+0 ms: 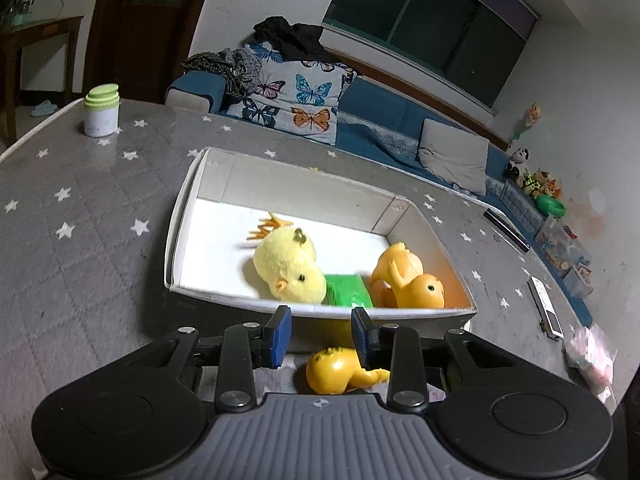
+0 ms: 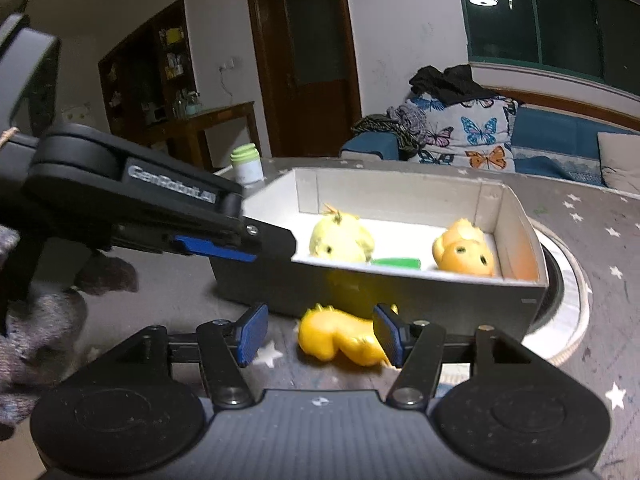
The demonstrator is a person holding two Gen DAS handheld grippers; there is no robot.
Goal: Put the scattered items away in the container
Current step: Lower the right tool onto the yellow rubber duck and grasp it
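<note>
Left wrist view counts three items inside the shallow white cardboard box (image 1: 188, 216): one fluffy yellow plush chick (image 1: 290, 268), one green block (image 1: 347, 290), one glossy orange rubber duck (image 1: 412, 280). A second orange rubber duck (image 2: 340, 338) lies outside on the grey star-print tablecloth (image 1: 80, 208), against the box's near wall, between the gaping right gripper (image 2: 320, 334) fingers. Left gripper (image 1: 320, 336) hovers above, spread wide, holding nothing. A green-lidded white jar (image 1: 101, 111) stands well apart.

Blue sofa (image 1: 384, 108), dark window (image 1: 432, 20), seemingly night.
</note>
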